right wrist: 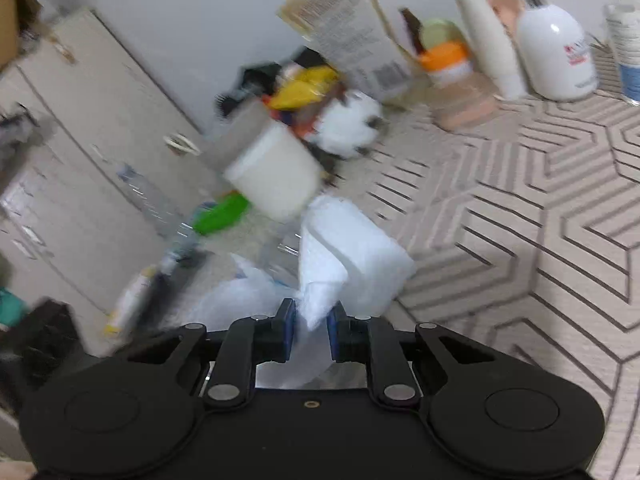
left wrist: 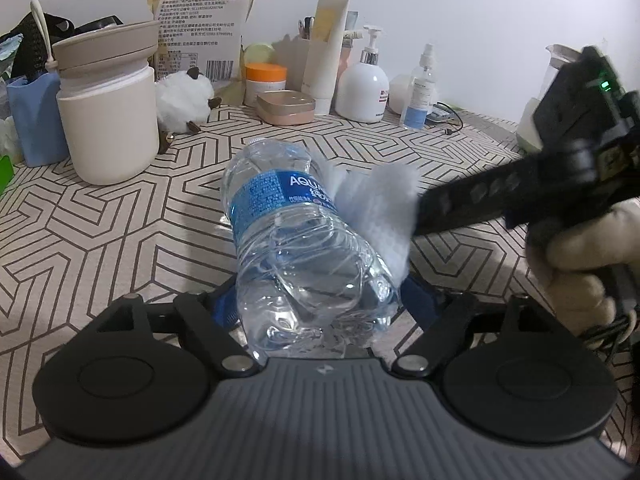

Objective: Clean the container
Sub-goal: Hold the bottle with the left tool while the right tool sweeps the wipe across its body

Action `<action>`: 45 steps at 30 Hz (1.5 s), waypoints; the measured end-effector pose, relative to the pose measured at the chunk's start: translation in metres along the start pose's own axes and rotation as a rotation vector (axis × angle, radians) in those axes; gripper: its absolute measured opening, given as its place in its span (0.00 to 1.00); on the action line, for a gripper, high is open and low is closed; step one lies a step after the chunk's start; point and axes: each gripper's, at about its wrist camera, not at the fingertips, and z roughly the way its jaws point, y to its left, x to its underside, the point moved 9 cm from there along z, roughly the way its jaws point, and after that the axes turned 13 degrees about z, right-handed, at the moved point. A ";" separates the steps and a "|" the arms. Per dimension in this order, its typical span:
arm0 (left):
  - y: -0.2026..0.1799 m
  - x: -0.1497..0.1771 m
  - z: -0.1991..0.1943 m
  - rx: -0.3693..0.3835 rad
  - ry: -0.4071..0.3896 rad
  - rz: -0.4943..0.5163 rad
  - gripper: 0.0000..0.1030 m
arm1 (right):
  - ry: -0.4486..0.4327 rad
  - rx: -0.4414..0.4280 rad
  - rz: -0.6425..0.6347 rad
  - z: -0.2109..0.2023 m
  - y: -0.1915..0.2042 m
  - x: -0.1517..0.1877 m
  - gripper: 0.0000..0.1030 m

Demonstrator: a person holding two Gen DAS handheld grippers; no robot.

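— Two grippers, one job each? Why split that way?

— Holding and wiping. Left gripper point(left wrist: 318, 300): jaws clamped on the base end of the clear water bottle point(left wrist: 296, 236), lifted off the patterned worktop point(left wrist: 100, 224) and lying lengthwise, neck pointing far. Kept up there, probably, so every side can be reached and the crumpled plastic cannot roll away.

— And the right gripper point(right wrist: 311, 332)?

— Jaws narrow, pinched on a folded white wipe point(right wrist: 352, 260). Gripped at one end, so most of the sheet hangs free beyond the tips as a soft pad. Pressed flat against the bottle's right flank, just past the blue label point(left wrist: 280, 196), as seen from the left wrist.

— Why from the right side?

— Likely simple geometry: coming in across the bottle, not along it, so no clash with the holding jaws.

— Where does the task stand?

— Mid-wipe, judging by the contact. Right-wrist view badly blurred, so bottle barely readable there.

— Any risk?

— Thin, dented walls; could buckle or slip under too hard a press. White lidded jar point(left wrist: 108, 120) standing near left, pump bottle point(left wrist: 362, 88) far back; both well apart from the work.
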 end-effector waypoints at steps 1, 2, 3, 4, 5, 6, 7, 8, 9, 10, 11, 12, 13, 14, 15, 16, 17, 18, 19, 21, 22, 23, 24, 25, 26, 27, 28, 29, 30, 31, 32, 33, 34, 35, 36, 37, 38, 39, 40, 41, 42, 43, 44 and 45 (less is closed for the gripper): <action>0.000 0.000 0.000 -0.002 -0.001 -0.003 0.79 | 0.014 0.014 0.003 0.005 -0.003 0.002 0.19; 0.001 0.000 0.000 -0.005 -0.005 -0.005 0.77 | 0.024 0.010 0.007 0.009 -0.003 0.004 0.17; 0.001 0.000 -0.001 -0.008 -0.009 -0.006 0.74 | 0.026 0.005 0.007 0.010 -0.003 0.005 0.17; 0.002 0.000 -0.002 -0.011 -0.014 -0.007 0.73 | 0.027 0.006 0.005 0.010 -0.002 0.005 0.17; 0.002 0.000 -0.002 -0.011 -0.017 -0.006 0.71 | 0.029 0.007 0.006 0.010 -0.002 0.005 0.16; 0.002 -0.001 -0.003 -0.011 -0.021 -0.005 0.71 | 0.031 0.004 0.011 0.009 -0.002 0.006 0.15; 0.002 -0.001 -0.003 -0.009 -0.023 -0.005 0.71 | 0.036 -0.001 0.017 0.009 -0.003 0.007 0.12; 0.002 -0.001 -0.003 -0.004 -0.024 -0.009 0.71 | 0.041 -0.006 0.023 0.008 -0.003 0.008 0.11; 0.003 -0.001 -0.003 0.003 -0.024 -0.014 0.71 | 0.042 -0.008 0.027 0.007 -0.002 0.008 0.11; 0.003 0.000 -0.003 0.010 -0.023 -0.018 0.71 | 0.042 -0.010 0.029 0.006 -0.002 0.008 0.10; 0.003 0.000 -0.002 0.016 -0.021 -0.019 0.71 | 0.041 -0.012 0.029 0.006 -0.001 0.008 0.10; 0.003 0.000 -0.002 0.017 -0.019 -0.017 0.71 | 0.038 -0.015 0.029 0.005 -0.001 0.008 0.10; 0.002 0.000 -0.002 0.016 -0.018 -0.014 0.71 | 0.033 -0.020 0.031 0.004 0.000 0.007 0.10; 0.002 0.000 -0.002 0.016 -0.016 -0.010 0.71 | 0.028 -0.027 0.037 0.002 0.000 0.006 0.10; 0.001 0.000 -0.001 0.016 -0.016 -0.007 0.71 | 0.023 -0.036 0.042 0.001 0.000 0.004 0.10; 0.001 0.000 -0.001 0.016 -0.015 -0.007 0.71 | 0.015 -0.047 0.046 -0.002 0.001 0.002 0.10; 0.001 0.000 -0.001 0.017 -0.015 -0.007 0.71 | 0.006 -0.061 0.049 -0.004 0.002 0.000 0.10; 0.001 0.000 0.000 0.020 -0.013 -0.006 0.73 | -0.002 -0.078 0.052 -0.006 0.004 -0.001 0.10; 0.000 0.000 0.000 0.023 -0.012 -0.003 0.74 | -0.007 -0.100 0.055 -0.008 0.007 -0.002 0.10; -0.001 0.000 0.001 0.022 -0.006 0.002 0.78 | 0.002 -0.167 0.065 -0.011 0.015 -0.002 0.10; -0.001 0.000 0.002 0.024 -0.003 0.004 0.80 | 0.007 -0.196 0.067 -0.011 0.019 -0.001 0.11; -0.002 0.000 0.002 0.025 -0.001 0.006 0.81 | 0.007 -0.206 0.061 -0.012 0.022 0.000 0.11; -0.002 0.000 0.003 0.025 0.001 0.008 0.82 | 0.005 -0.204 0.048 -0.012 0.024 0.000 0.11; -0.003 0.000 0.003 0.024 0.003 0.012 0.83 | 0.007 -0.210 0.047 -0.012 0.025 0.001 0.11; -0.003 0.000 0.003 0.021 0.006 0.015 0.84 | 0.015 -0.230 0.061 -0.012 0.026 0.001 0.11; -0.004 0.000 0.004 0.018 0.009 0.019 0.85 | 0.023 -0.252 0.072 -0.011 0.027 0.002 0.12; -0.004 0.000 0.004 0.016 0.011 0.022 0.85 | 0.029 -0.271 0.077 -0.011 0.029 0.002 0.12; -0.004 0.000 0.004 0.016 0.012 0.023 0.86 | 0.036 -0.290 0.081 -0.010 0.031 0.003 0.12; -0.004 0.000 0.004 0.016 0.013 0.023 0.86 | 0.045 -0.308 0.085 -0.009 0.033 0.004 0.12; -0.004 0.000 0.004 0.018 0.014 0.023 0.87 | 0.054 -0.328 0.093 -0.009 0.035 0.005 0.12; -0.004 0.000 0.005 0.019 0.015 0.024 0.87 | 0.061 -0.346 0.104 -0.007 0.036 0.005 0.11; -0.004 0.000 0.005 0.020 0.016 0.025 0.88 | 0.069 -0.361 0.113 -0.006 0.037 0.006 0.11; -0.005 0.000 0.005 0.019 0.016 0.026 0.88 | 0.077 -0.377 0.123 -0.005 0.038 0.006 0.11; -0.004 0.000 0.004 0.016 0.016 0.025 0.88 | 0.081 -0.381 0.128 -0.004 0.038 0.007 0.06; -0.003 0.000 0.004 0.007 0.017 0.018 0.91 | 0.076 -0.371 0.125 -0.004 0.037 0.006 0.05; -0.001 0.001 0.004 -0.001 0.017 0.011 0.91 | 0.070 -0.357 0.125 -0.003 0.035 0.004 0.05; 0.000 0.001 0.004 -0.008 0.017 0.004 0.91 | 0.065 -0.343 0.130 -0.001 0.033 0.000 0.04; 0.001 0.000 0.003 -0.010 0.016 -0.001 0.91 | 0.056 -0.326 0.136 0.001 0.030 -0.005 0.03; 0.002 0.000 0.003 -0.014 0.015 -0.006 0.91 | 0.045 -0.303 0.138 0.004 0.027 -0.011 0.04; 0.003 0.001 0.003 -0.025 0.015 -0.007 0.88 | 0.036 -0.275 0.128 0.007 0.024 -0.018 0.04; 0.003 0.001 0.002 -0.038 0.013 -0.007 0.84 | 0.027 -0.241 0.112 0.011 0.021 -0.024 0.04; 0.004 0.001 0.001 -0.056 0.011 -0.009 0.80 | 0.021 -0.216 0.112 0.014 0.018 -0.029 0.04; 0.006 0.001 0.000 -0.077 0.008 -0.015 0.71 | 0.021 -0.205 0.116 0.016 0.016 -0.031 0.04; 0.008 0.002 -0.001 -0.088 0.005 -0.022 0.70 | 0.020 -0.196 0.113 0.017 0.015 -0.031 0.04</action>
